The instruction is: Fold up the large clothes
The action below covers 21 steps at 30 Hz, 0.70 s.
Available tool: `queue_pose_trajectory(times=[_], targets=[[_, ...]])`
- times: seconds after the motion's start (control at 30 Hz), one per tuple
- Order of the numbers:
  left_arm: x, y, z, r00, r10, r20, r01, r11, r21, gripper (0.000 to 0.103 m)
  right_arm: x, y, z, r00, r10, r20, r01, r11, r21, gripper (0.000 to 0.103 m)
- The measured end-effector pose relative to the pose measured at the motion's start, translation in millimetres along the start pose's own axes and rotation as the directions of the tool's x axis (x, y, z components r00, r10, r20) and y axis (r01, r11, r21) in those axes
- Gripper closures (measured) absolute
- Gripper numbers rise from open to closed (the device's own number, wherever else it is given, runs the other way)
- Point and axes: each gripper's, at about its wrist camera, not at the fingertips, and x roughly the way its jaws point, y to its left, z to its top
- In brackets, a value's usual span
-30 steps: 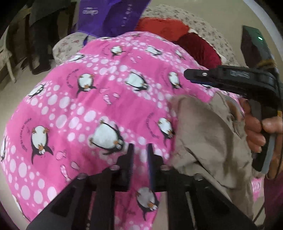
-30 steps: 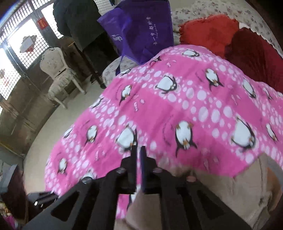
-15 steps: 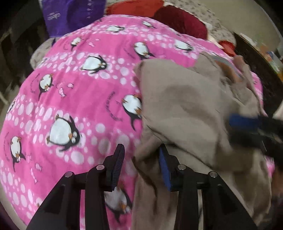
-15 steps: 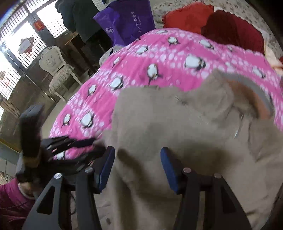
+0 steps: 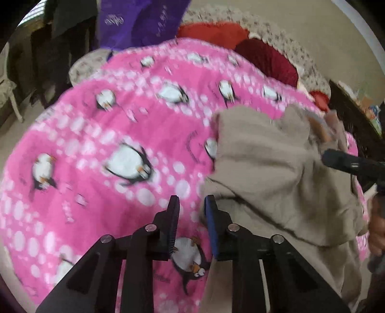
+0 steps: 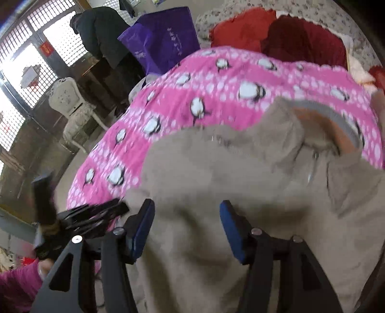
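- Left wrist view: the left gripper [image 5: 191, 216] is seen with its fingers [image 5: 173, 216] parted by a narrow gap and nothing held between them; the tan garment [image 5: 276, 173] edge lies just beside the right-hand finger.
- The garment is spread toward three o'clock on the pink penguin blanket [image 5: 115, 134], bunched and creased, with the right gripper's tip reaching over it at about three o'clock.
- A purple bag [image 5: 139, 21] and red cushions [image 5: 262, 57] are seen at twelve to one o'clock, beyond the blanket.
- Right wrist view: the right gripper [image 6: 186, 228] is held with fingers [image 6: 232, 231] spread wide and empty above the garment [image 6: 240, 183], which fills the frame from three to nine o'clock.
- The collar opening is seen at about two o'clock; the left gripper [image 6: 96, 214] is at nine o'clock, at the garment's side edge.
- Folding is judged barely begun: the garment is laid out but rumpled, no neat fold is visible, and smoothing and every fold remain.
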Motion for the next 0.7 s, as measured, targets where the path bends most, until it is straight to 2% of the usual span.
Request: queue_pose_trajectory(times=[0.07,0.17,0.23,0.33,0.4,0.5,0.6,0.7], targets=[[-10.3,1.9,11.1,1.0,0.007,0.028,-0.007,1.0,-0.021,0.093,4.8,3.1,10.7,0.999,-0.031,0.014,0.031,0.999,-0.015,0.042],[-16.7,-4.1,22.4,0.998,-0.04,0.041,0.041,0.999,-0.034,0.092,19.6,5.0,21.2,0.997,-0.074,0.027,0.074,0.997,-0.011,0.042],[-13.0,-18.4,26.9,0.999,-0.033,0.037,0.033,0.999,-0.01,0.089,42.4,4.3,16.2,0.994,-0.111,-0.022,0.111,0.994,-0.009,0.042],[6.5,-47.5,27.0,1.0,-0.017,-0.011,0.018,0.998,0.067,0.087,72.6,-0.7,2.2,0.977,-0.184,-0.104,0.184,0.983,-0.006,0.043],[20.8,-60.0,21.8,0.998,0.017,-0.053,-0.011,0.994,0.11,0.087,59.6,-4.7,-7.8,0.978,-0.193,-0.082,0.195,0.981,0.018,0.043],[43.1,-70.3,14.8,0.991,0.103,-0.091,-0.085,0.979,0.186,0.087,9.5,-16.9,-28.1,0.981,-0.194,0.001,0.193,0.979,0.071,0.043],[52.2,-71.9,11.4,0.986,0.137,-0.1,-0.112,0.969,0.219,0.087,-41.3,-40.8,-62.0,0.959,-0.281,0.025,0.277,0.956,0.094,0.043],[50.5,-74.8,12.2,0.984,0.146,-0.102,-0.122,0.969,0.214,0.087,-66.2,-73.9,-97.4,0.928,-0.374,-0.01,0.372,0.92,0.125,0.043]])
